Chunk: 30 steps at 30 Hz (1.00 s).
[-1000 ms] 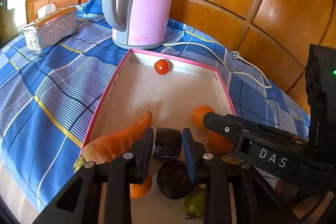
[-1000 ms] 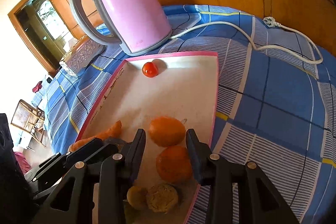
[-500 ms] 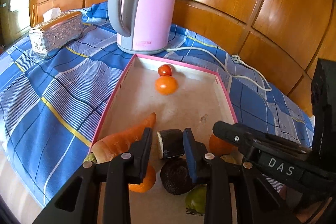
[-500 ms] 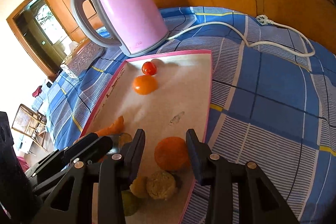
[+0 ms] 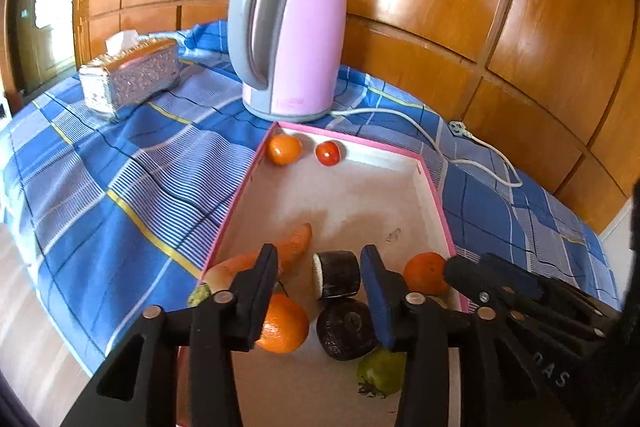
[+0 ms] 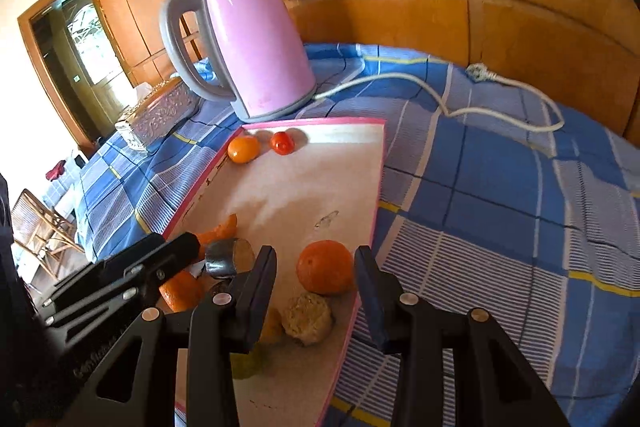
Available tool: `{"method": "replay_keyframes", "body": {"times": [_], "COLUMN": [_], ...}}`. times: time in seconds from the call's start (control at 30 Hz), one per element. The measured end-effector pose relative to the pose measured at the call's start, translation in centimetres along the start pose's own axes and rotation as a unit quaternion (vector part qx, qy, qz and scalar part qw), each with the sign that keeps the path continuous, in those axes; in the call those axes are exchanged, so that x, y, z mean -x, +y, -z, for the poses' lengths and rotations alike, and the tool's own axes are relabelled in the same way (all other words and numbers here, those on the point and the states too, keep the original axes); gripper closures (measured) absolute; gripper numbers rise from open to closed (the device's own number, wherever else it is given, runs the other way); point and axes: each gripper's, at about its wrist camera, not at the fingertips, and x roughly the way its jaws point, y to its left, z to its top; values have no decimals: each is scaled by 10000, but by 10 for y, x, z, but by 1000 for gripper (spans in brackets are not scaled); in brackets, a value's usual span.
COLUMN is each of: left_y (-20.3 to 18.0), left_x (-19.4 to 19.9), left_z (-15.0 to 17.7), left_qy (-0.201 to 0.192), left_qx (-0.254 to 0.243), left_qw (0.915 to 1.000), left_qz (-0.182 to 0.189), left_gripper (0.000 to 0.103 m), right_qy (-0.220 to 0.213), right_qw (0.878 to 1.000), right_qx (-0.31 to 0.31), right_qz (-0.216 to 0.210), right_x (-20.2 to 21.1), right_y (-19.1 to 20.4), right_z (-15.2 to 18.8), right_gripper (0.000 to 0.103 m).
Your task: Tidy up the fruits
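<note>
A pink-rimmed tray (image 5: 236,211) (image 6: 378,187) holds the produce. A small orange (image 5: 284,149) (image 6: 243,149) and a red tomato (image 5: 328,153) (image 6: 282,143) lie at its far end. My left gripper (image 5: 318,279) is opening around a dark cut piece (image 5: 338,273) (image 6: 228,257) that lies on the tray floor, with a gap at the left pad. A carrot (image 5: 294,247), an orange (image 5: 282,323), a dark round fruit (image 5: 346,333) and a green fruit (image 5: 380,373) lie around it. My right gripper (image 6: 316,281) is opening with a bigger orange (image 6: 325,267) (image 5: 424,273) between its fingers, untouched.
A pink kettle (image 5: 288,35) (image 6: 248,43) stands just behind the tray, its white cord (image 6: 440,99) trailing right over the blue checked cloth (image 6: 500,207). A silver tissue box (image 5: 128,79) sits far left. A rough beige ball (image 6: 307,319) lies by the tray's near right rim. Wood panels back the scene.
One orange has rolled from between the right fingers to the tray's far left corner beside the tomato. The left jaws have widened off the dark piece. Both grippers have drawn back a little.
</note>
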Motion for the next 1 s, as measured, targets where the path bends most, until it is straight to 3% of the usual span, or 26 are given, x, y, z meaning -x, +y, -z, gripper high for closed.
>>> {"method": "replay_keyframes", "body": {"times": [0.07, 0.13, 0.53, 0.83, 1.0], "left_y": [0, 0, -6, 0, -1], "left_x": [5, 10, 42, 58, 60], "left_z": [0, 1, 16, 26, 26], "left_qy": [-72, -143, -377, -585, -673], "left_qx": [-15, -22, -223, -83, -130], "left_qw": [10000, 9999, 9990, 9976, 9968], "left_qz": [-25, -62, -123, -354, -401], "left_gripper": [52, 49, 30, 3, 1], "right_qy": [-84, -116, -228, -345, -430], "right_qw": [9999, 9997, 9984, 9952, 9933], "right_qx": [34, 52, -99, -57, -31], "right_qz": [120, 206, 508, 917, 1068], "right_x": [6, 10, 39, 51, 56], "right_y": [1, 1, -8, -5, -4], "right_z": [3, 7, 38, 57, 58], "right_gripper": [53, 40, 39, 39, 39]}}
